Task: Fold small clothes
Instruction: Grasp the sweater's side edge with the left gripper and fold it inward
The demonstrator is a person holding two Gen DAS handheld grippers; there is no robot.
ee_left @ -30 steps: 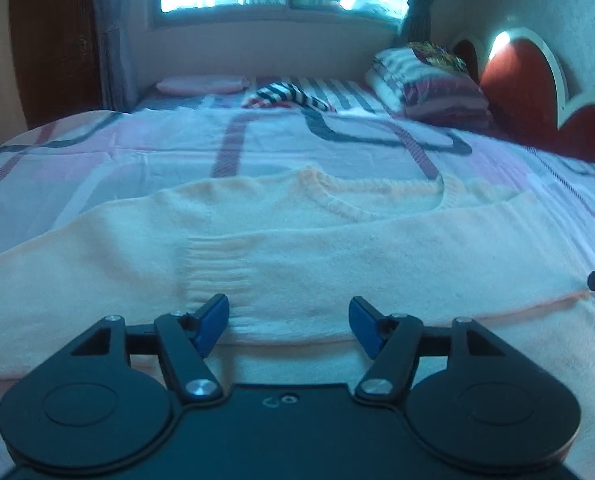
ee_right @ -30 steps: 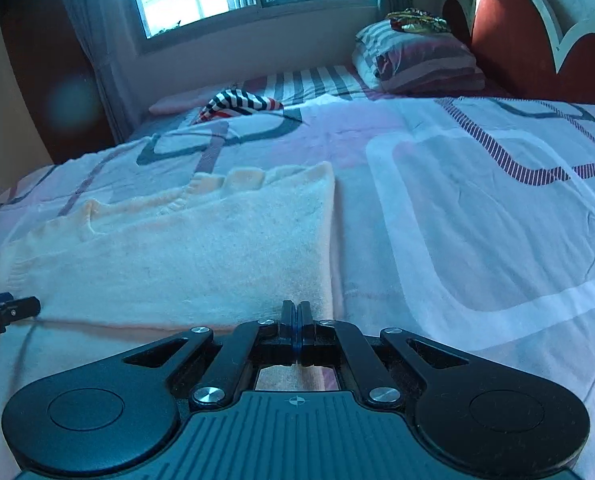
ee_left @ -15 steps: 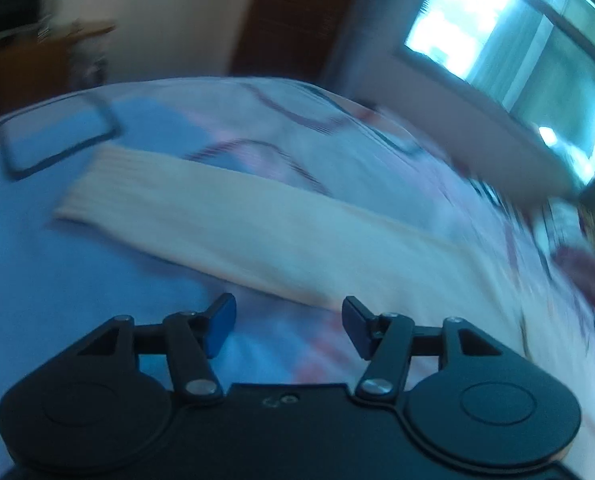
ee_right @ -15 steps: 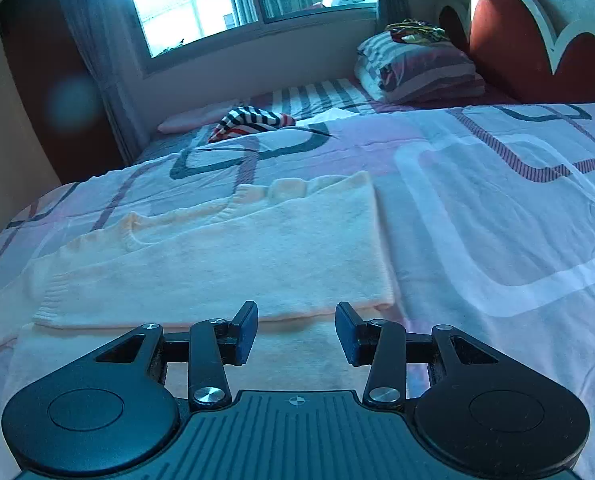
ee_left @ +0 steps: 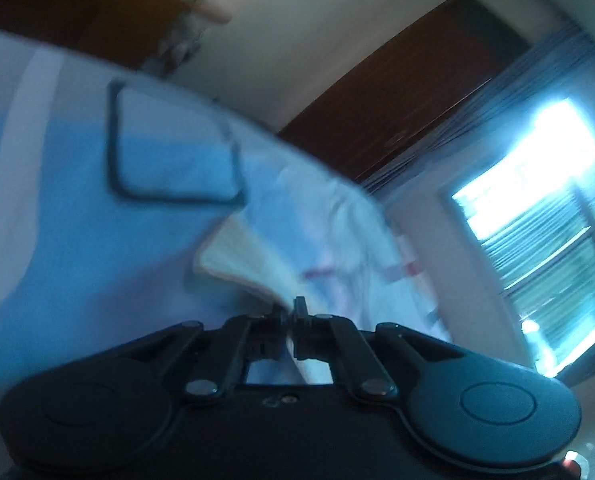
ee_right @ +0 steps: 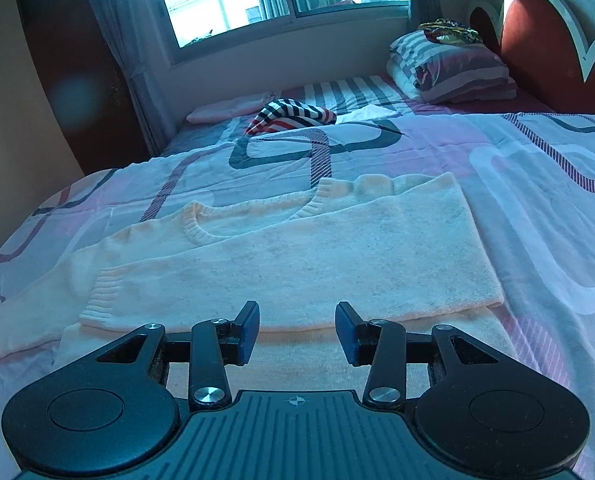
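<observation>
Fingers on the left gripper [ee_left: 293,312] have just been closing and are now pinched shut on the edge of the sweater's left sleeve [ee_left: 237,258], near the ribbed cuff, with the cloth running up between them. That view is blurry and rolled over, so I can't tell how much fabric they've caught. Right gripper [ee_right: 296,330] has just been opening; its fingers [ee_right: 247,332] stand apart with nothing between them, hovering over the lower part of the cream sweater [ee_right: 337,256].

Sweater lies flat on the bed [ee_right: 537,208], roughly mid-mattress, neck toward the window side. The right sleeve [ee_right: 225,284] is already folded across the chest, cuff pointing left.

My take for doing the left sleeve well: lift just enough to clear the bedspread, carry it straight across so it lands on the other sleeve, and keep the shoulder fold line parallel to the side edge. I'd use the free right fingers to pin the body so it doesn't drag.
</observation>
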